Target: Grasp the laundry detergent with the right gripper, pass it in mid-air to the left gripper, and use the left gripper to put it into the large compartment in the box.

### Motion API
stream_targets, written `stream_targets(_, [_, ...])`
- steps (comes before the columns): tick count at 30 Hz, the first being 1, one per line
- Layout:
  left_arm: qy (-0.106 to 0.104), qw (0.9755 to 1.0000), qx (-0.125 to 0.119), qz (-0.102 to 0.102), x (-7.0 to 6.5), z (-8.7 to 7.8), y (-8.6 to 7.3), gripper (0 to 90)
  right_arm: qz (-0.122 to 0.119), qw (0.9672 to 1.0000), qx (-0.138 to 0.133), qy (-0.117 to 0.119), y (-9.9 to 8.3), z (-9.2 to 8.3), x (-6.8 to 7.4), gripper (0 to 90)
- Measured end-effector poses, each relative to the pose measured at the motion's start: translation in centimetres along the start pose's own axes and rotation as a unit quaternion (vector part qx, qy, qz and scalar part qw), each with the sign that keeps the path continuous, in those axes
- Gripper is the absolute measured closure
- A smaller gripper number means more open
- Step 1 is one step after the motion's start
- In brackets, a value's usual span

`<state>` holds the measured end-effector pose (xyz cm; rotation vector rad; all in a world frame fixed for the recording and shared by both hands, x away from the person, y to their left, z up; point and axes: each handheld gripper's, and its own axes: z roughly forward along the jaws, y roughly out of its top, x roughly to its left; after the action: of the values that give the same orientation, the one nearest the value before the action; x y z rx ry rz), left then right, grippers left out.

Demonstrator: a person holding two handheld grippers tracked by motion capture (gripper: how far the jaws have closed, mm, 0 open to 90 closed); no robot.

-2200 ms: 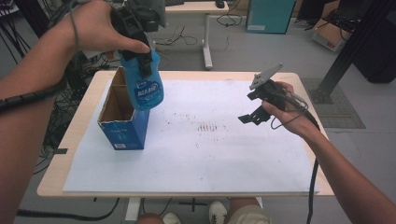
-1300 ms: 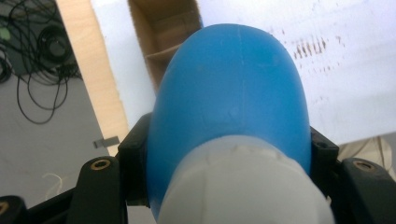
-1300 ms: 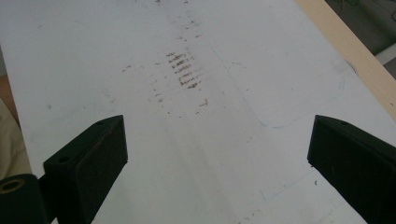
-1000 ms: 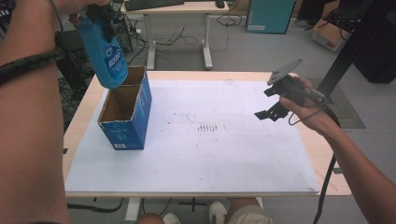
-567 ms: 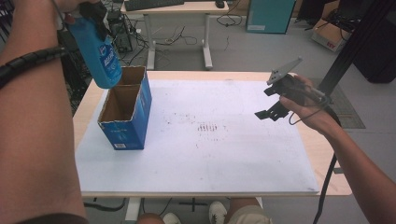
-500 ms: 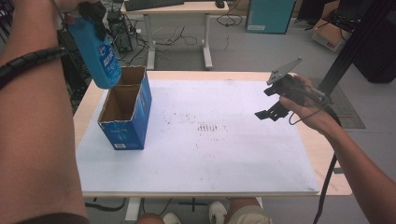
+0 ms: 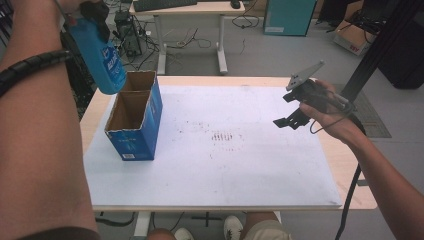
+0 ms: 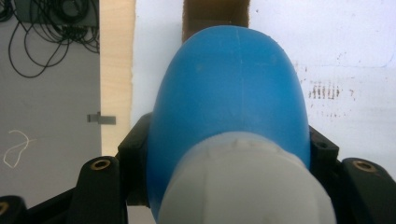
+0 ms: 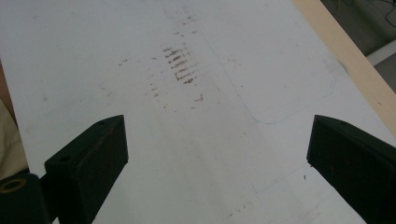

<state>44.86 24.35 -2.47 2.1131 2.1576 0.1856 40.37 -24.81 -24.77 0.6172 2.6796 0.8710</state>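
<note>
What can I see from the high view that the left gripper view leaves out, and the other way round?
The high view alone takes in the person's raised left arm, the right tool with jaws open above the table's right side, the blue cardboard box's printed outside, and the desks and floor beyond. The left gripper view alone gives a close look at the blue bottle's pale cap end between the left tool's black jaws, plus a tangle of cables on the floor. Both show that bottle, the box's brown inside, the white sheet and its dark smudges.
</note>
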Motion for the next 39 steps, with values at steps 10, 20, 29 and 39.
stream_targets(10, [0.001, 1.0, -0.002, -0.007, 0.41, 0.32, -0.09, 37.3, -0.001, 1.0, 0.001, 0.003, 0.05, 0.21, 0.08, 5.1])
stream_targets(20, [0.002, 0.9999, -0.005, -0.011, 0.66, 0.5, -0.1, 37.3, -0.003, 1.0, 0.002, 0.005, 0.06, 0.31, 0.08, 5.1])
stream_targets(29, [0.004, 0.9999, -0.007, -0.013, 0.57, 0.61, 0.01, 37.3, -0.002, 1.0, 0.004, 0.004, -0.18, 0.31, 0.01, 5.1])
stream_targets(39, [0.006, 0.9999, -0.009, -0.013, 0.61, 0.85, -0.07, 37.4, -0.005, 1.0, 0.001, 0.002, -0.13, 0.18, 0.03, 5.2])
